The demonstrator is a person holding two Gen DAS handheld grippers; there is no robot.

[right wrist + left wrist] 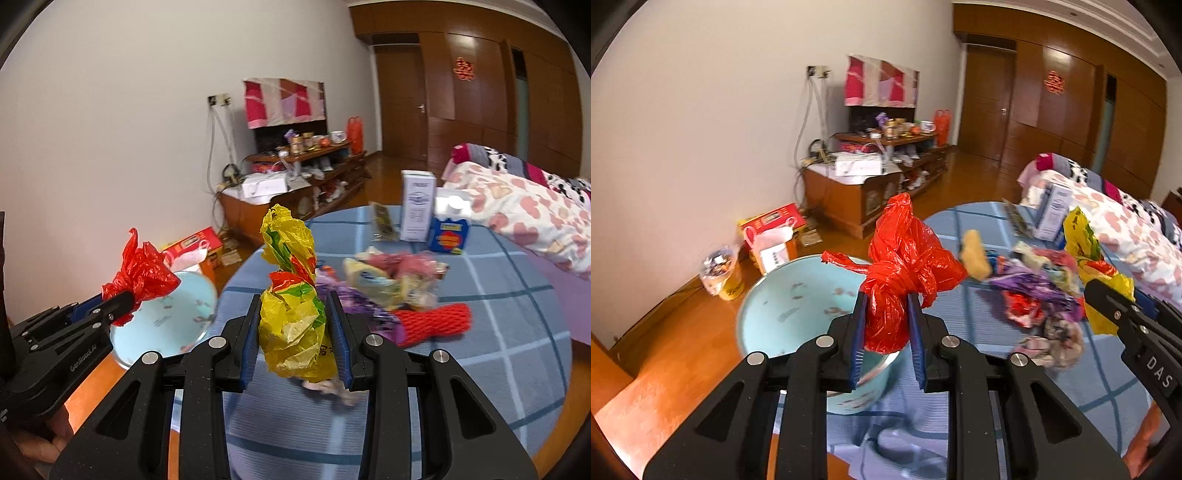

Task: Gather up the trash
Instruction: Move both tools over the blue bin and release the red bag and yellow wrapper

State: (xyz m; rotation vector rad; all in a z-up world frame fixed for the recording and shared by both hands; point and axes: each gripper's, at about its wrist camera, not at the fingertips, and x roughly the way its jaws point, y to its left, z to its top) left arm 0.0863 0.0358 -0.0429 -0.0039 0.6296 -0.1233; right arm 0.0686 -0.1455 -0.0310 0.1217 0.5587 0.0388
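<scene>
My left gripper is shut on a crumpled red plastic bag and holds it above the near rim of a light blue bin beside the round table. It also shows in the right wrist view with the red bag over the bin. My right gripper is shut on a crumpled yellow plastic bag, held above the table; that gripper and the yellow bag appear at the right of the left wrist view.
A pile of wrappers and a red foam net lie on the blue checked tablecloth. A white carton and a blue box stand at the far edge. A bed is right, a wooden cabinet behind.
</scene>
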